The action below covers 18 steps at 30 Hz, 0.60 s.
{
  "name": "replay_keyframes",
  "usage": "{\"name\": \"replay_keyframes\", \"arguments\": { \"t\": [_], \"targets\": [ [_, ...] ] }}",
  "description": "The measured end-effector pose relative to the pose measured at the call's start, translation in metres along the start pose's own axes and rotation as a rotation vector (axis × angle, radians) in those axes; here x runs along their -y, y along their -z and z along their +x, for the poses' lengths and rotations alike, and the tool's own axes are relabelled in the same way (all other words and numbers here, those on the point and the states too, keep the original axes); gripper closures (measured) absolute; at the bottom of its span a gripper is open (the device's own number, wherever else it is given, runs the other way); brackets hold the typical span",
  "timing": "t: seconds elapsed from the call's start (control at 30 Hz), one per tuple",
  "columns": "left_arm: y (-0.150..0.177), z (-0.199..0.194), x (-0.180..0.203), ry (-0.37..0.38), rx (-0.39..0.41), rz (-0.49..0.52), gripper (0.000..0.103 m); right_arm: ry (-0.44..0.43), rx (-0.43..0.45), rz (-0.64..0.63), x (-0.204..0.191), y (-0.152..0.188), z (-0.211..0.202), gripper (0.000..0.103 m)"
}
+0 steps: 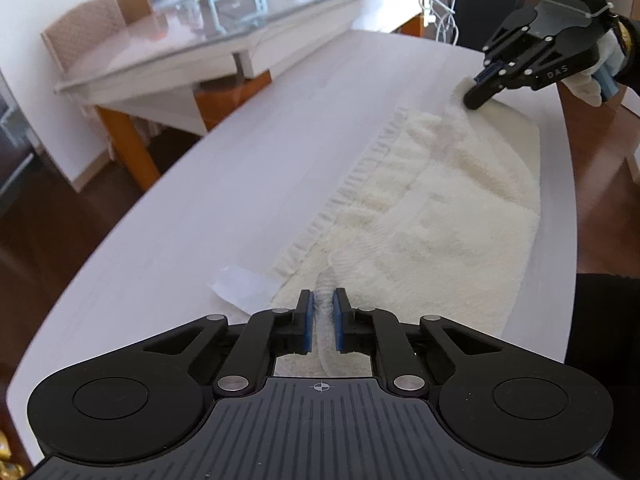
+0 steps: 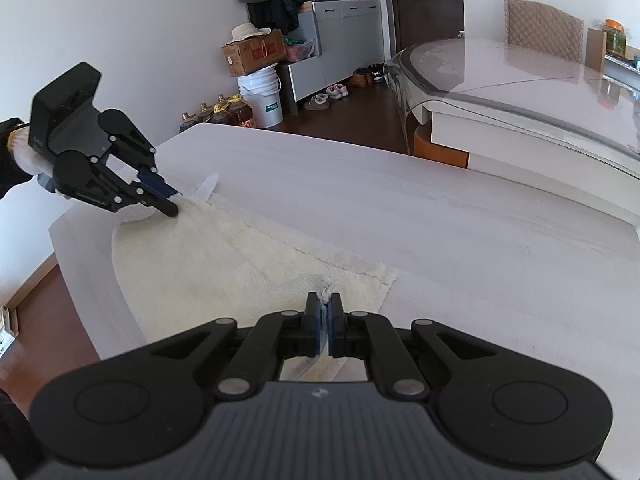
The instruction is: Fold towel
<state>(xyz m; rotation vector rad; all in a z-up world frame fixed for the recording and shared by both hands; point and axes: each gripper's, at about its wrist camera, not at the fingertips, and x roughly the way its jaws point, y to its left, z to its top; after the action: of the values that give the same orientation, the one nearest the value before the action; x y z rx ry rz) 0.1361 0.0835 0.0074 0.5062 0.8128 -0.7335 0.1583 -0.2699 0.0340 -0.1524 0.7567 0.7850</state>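
Towel (image 1: 440, 216) lies flat along the table (image 1: 200, 200) near edge. Left tongs (image 1: 322, 316) and right tongs (image 2: 325, 324) each pinch a towel corner. Lift both evenly, keep the edge taut, carry it over squarely.

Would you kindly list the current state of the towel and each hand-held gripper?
Towel: lying on the white table, partly folded, pinched at two spots.
Left hand-held gripper: shut on the towel's near edge.
Right hand-held gripper: shut on a towel edge.

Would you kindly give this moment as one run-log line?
left gripper: shut on towel | right gripper: shut on towel | towel: on table
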Motion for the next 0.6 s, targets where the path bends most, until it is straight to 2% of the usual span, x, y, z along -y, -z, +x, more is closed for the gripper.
{"name": "replay_keyframes", "arguments": {
  "t": [0.23, 0.4, 0.6],
  "targets": [
    [0.000, -0.009, -0.018, -0.086, 0.015, -0.060, 0.092, 0.002, 0.047, -0.011, 0.000, -0.013, 0.003, 0.099],
    [0.000, 0.005, -0.026, -0.091, -0.002, -0.083, 0.092, 0.020, 0.030, -0.008, 0.005, -0.017, 0.019, 0.099],
    [-0.001, 0.013, -0.036, -0.097, 0.012, -0.106, 0.092, 0.035, 0.052, 0.053, 0.016, -0.020, 0.025, 0.099]
  ]
}}
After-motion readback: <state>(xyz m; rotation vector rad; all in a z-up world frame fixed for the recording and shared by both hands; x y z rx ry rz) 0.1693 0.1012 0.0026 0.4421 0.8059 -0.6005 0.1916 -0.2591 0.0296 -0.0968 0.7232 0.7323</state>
